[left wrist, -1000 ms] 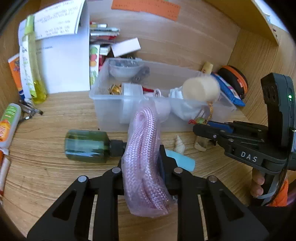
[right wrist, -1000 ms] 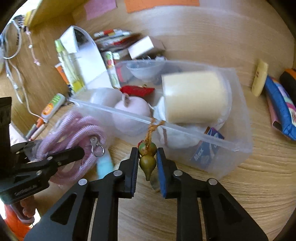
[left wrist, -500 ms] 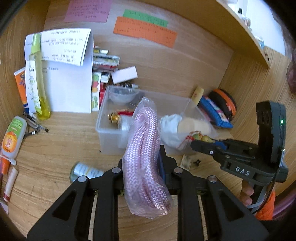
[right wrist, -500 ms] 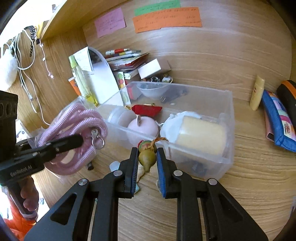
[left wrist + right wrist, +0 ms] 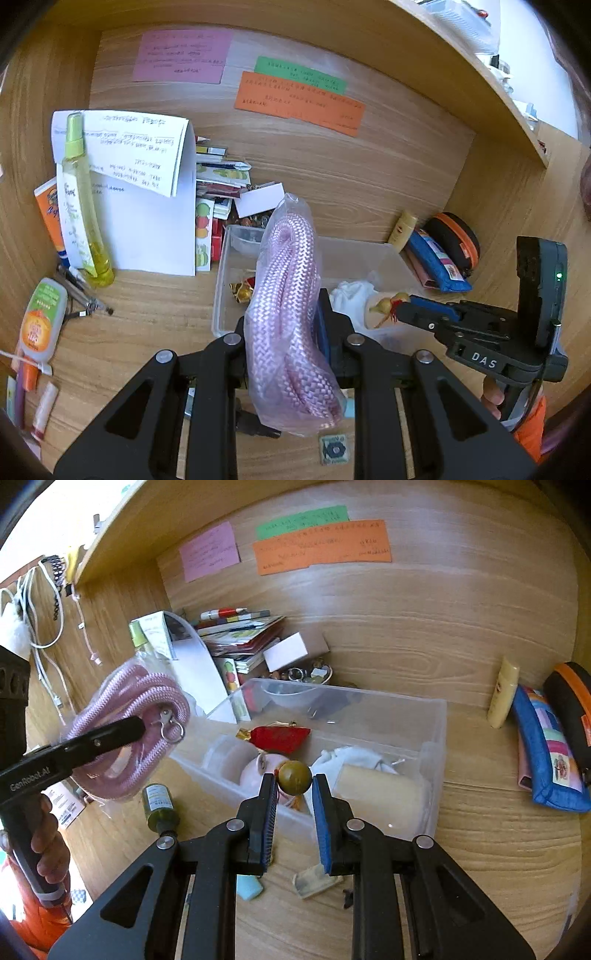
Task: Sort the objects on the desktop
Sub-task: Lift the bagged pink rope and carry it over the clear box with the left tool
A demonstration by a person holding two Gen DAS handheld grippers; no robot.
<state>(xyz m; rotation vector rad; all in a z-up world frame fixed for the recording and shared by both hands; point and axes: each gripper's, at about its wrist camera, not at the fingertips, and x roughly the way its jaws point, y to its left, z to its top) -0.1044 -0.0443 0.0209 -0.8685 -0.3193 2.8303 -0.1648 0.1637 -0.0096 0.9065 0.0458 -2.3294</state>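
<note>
My left gripper (image 5: 282, 325) is shut on a coiled pink rope in a clear bag (image 5: 288, 314) and holds it above the desk; the rope also shows at the left of the right wrist view (image 5: 129, 731). My right gripper (image 5: 293, 786) is shut on a small olive gourd charm (image 5: 294, 777), held over the near wall of the clear plastic bin (image 5: 436, 716). The bin holds a red pouch (image 5: 277, 736), a cream roll (image 5: 380, 794), white cloth and a pink round thing. The right gripper shows in the left wrist view (image 5: 399, 306).
A green bottle (image 5: 159, 805) lies on the desk left of the bin. A light-blue piece (image 5: 249, 886) and a small packet (image 5: 314, 880) lie below my right gripper. A blue pouch (image 5: 546, 749), a yellow spray bottle (image 5: 81, 206), papers and tubes stand around.
Both grippers have risen and pulled back from the bin with their loads. The rope is higher above the desk. The gourd charm now hangs clear over the bin's near wall.
</note>
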